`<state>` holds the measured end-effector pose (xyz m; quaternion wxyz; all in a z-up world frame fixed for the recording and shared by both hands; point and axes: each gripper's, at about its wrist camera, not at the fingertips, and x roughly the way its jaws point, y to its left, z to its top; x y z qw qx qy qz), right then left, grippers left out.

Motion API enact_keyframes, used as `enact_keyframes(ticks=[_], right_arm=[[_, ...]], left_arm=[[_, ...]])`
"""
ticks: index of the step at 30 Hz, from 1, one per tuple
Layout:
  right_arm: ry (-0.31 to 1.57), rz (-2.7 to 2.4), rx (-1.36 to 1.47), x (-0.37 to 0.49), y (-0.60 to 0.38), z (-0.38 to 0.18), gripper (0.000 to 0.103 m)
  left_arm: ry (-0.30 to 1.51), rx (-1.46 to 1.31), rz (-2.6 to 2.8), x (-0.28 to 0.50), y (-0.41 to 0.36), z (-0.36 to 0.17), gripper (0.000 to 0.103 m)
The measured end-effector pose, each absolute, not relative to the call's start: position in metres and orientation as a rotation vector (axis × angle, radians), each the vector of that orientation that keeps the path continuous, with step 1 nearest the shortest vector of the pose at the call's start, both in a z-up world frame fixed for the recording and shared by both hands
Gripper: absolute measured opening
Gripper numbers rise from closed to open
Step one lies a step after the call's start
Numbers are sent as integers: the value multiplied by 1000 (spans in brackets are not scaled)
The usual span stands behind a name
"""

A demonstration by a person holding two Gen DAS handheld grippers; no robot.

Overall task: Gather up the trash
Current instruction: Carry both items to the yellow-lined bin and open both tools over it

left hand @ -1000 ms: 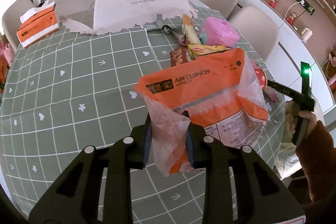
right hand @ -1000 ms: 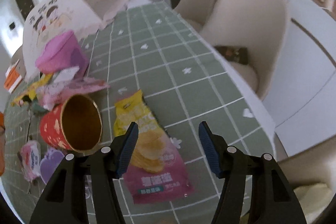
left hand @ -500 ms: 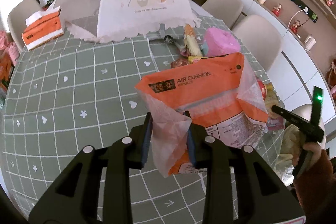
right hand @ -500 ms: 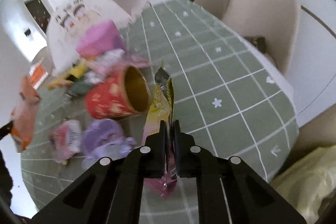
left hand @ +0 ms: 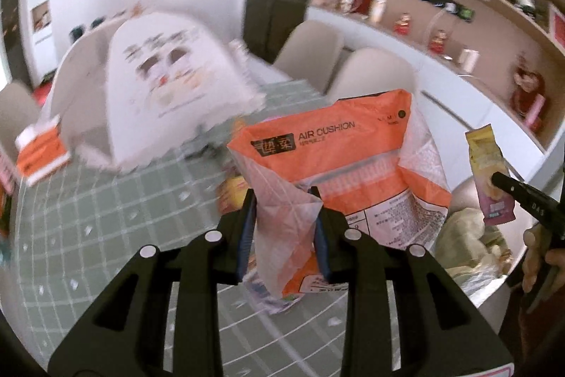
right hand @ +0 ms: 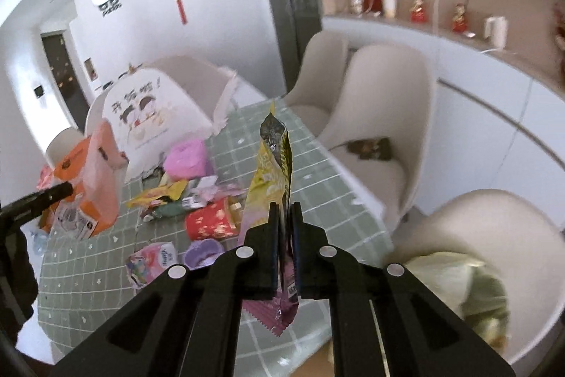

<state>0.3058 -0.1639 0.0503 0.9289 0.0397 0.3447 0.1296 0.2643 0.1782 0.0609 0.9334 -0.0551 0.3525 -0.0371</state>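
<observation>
green checked table (right hand: 317,172) below; right gripper (right hand: 286,218) pinching chip packet (right hand: 272,172), left gripper (left hand: 284,211) pinching orange bag (left hand: 339,147).

Smeared by motion in the left wrist view: food cover (left hand: 169,87) print, tissue box (left hand: 40,152). Hidden behind orange bag (left hand: 339,158): desk (left hand: 106,200) litter.
</observation>
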Motion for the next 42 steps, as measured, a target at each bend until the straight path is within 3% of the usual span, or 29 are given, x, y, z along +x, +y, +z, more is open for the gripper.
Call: enact_keyframes(ticks=[13,28,38,41,42], right_arm=[[617,-4,103,209,-298,73,9],[653,-100,174,172,-421,40,9],[699,61,251,224,-427,4,9],[729,113,266,247,-416,-12,9],[742,126,271,253,-412,-18,9]], left_arm=[[661,66,-415,283,2,69,28],[886,241,-646,313,-223,-28,28],[1061,158,-623,314,-239,-83,28],[1077,61,-641,318,-225,-84,35],[1080,29,-658,319,-220,-83,43]])
